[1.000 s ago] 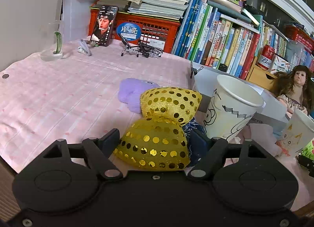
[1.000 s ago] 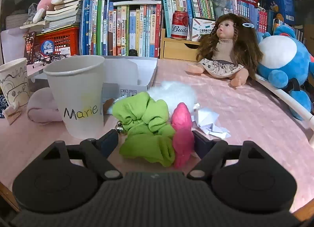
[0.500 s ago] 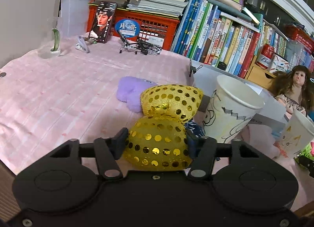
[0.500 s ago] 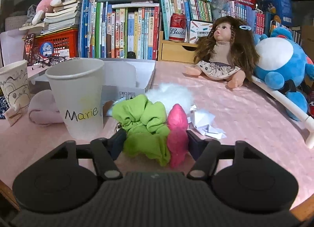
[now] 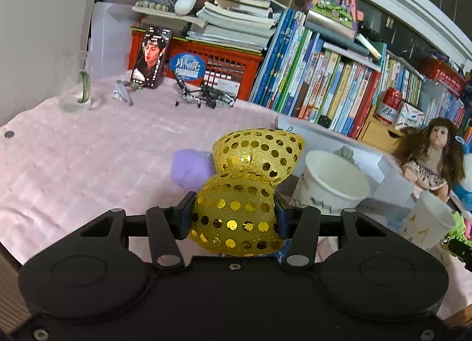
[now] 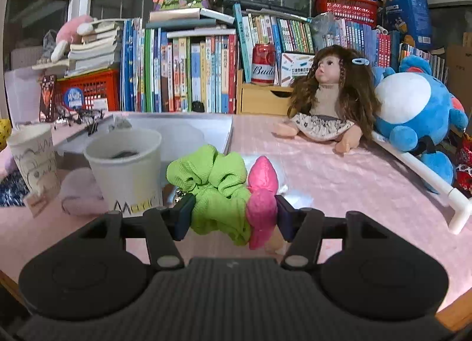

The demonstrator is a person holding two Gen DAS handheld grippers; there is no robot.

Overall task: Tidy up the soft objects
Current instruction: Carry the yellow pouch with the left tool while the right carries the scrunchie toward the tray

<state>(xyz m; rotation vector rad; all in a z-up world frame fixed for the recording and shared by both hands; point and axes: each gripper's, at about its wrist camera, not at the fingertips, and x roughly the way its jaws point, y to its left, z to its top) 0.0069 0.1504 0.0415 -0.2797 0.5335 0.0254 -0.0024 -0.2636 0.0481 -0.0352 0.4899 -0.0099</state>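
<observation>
A gold sequined bow (image 5: 256,152) sits between the pads of my left gripper (image 5: 234,214). Its jaws are still closing and press on the bow's lower lobe, and the bow hangs above the pink tablecloth (image 5: 88,164). A purple fluffy piece (image 5: 188,168) lies on the cloth behind it. My right gripper (image 6: 231,211), jaws also closing, squeezes a green scrunchie (image 6: 206,172) and a pink soft piece (image 6: 262,175) together, both raised off the table. A small bell hangs from the scrunchie by the left finger.
A paper cup marked "Marie" (image 6: 124,164) and a doodled cup (image 6: 32,152) stand left of the right gripper, with a pale soft lump (image 6: 76,193) between them. A white box (image 6: 183,134), a doll (image 6: 327,99), a blue plush (image 6: 413,110) and rows of books stand behind.
Both grippers closed in on their soft things and rose. The gold bow, the green scrunchie and the pink piece came up off the cloth with them.
</observation>
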